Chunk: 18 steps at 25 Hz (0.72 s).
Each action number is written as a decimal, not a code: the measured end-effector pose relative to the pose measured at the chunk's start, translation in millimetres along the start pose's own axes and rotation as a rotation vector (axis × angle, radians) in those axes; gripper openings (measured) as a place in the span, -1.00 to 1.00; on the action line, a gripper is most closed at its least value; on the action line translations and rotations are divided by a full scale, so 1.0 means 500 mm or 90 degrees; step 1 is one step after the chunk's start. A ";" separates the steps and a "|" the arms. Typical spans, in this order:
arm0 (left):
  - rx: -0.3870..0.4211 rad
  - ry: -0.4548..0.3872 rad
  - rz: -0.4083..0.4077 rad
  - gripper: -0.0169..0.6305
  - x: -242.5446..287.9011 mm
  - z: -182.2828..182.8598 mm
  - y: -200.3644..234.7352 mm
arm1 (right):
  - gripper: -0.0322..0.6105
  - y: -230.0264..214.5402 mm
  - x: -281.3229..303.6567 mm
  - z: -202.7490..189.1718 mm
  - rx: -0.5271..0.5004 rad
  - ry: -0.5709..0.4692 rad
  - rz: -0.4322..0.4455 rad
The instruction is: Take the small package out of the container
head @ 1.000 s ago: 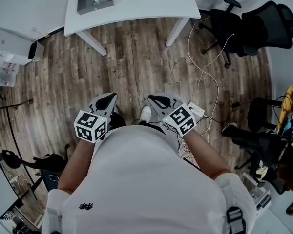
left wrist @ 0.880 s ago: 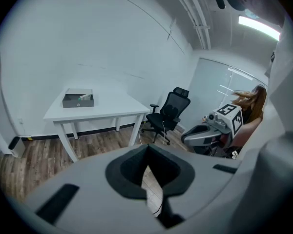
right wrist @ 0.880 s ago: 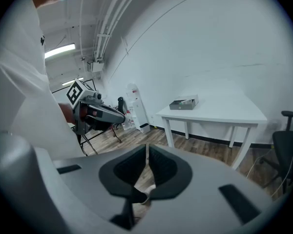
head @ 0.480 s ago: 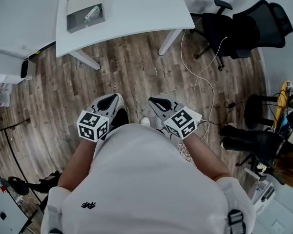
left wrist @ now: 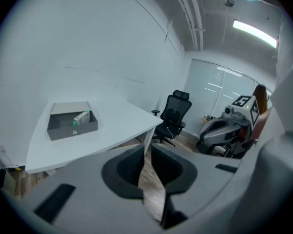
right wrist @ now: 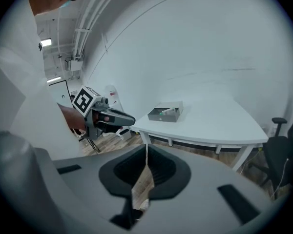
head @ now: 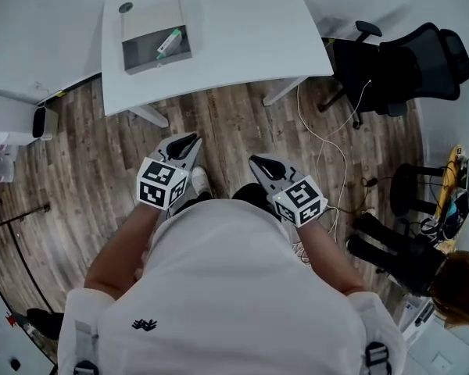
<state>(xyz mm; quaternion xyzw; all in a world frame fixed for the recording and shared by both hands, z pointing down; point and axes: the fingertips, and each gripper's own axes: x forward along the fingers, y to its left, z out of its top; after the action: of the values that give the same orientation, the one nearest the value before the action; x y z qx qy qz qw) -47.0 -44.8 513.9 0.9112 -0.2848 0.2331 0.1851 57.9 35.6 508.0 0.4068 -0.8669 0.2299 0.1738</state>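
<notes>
Head view: I hold the left gripper (head: 189, 141) and the right gripper (head: 255, 161) over the wooden floor (head: 219, 123), both well apart from the white desk (head: 242, 22). The container (head: 158, 58) stands near the desk's left edge, and the small package (head: 169, 42) lies inside it.

Left gripper view: my jaws are opening, with a narrow gap between them and nothing in it.

Right gripper view: my jaws are closed together and hold nothing. The container (right wrist: 161, 116) stands on the desk beyond them.
</notes>
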 end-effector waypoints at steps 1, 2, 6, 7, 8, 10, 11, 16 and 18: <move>0.000 0.000 0.008 -0.80 0.004 0.004 0.025 | -0.87 -0.003 0.011 0.008 0.003 -0.002 -0.002; -0.003 0.000 0.017 -0.78 0.010 0.007 0.050 | -0.87 -0.006 0.019 0.015 0.008 -0.003 -0.002; -0.017 -0.003 0.063 -0.75 0.032 0.026 0.145 | -0.87 -0.028 0.039 0.037 0.013 0.002 0.007; -0.018 -0.004 0.076 -0.75 0.039 0.033 0.169 | -0.87 -0.040 0.045 0.041 0.015 0.004 0.010; -0.018 -0.005 0.089 -0.75 0.048 0.042 0.192 | -0.87 -0.054 0.052 0.045 0.019 0.005 0.014; -0.016 -0.002 0.117 -0.73 0.067 0.057 0.238 | -0.87 -0.083 0.066 0.054 0.025 0.006 0.022; -0.016 0.002 0.131 -0.71 0.076 0.063 0.260 | -0.87 -0.096 0.074 0.060 0.024 0.007 0.028; -0.019 0.017 0.193 -0.63 0.126 0.102 0.358 | -0.87 -0.170 0.099 0.106 0.003 0.012 0.064; -0.014 0.023 0.213 -0.58 0.150 0.120 0.396 | -0.87 -0.208 0.108 0.123 -0.007 0.014 0.071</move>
<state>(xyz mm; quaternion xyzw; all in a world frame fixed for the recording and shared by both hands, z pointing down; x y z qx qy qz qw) -92.8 -257.9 544.9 0.8449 -0.4316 0.2737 0.1583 99.5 -89.9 510.0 0.3545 -0.8875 0.2389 0.1724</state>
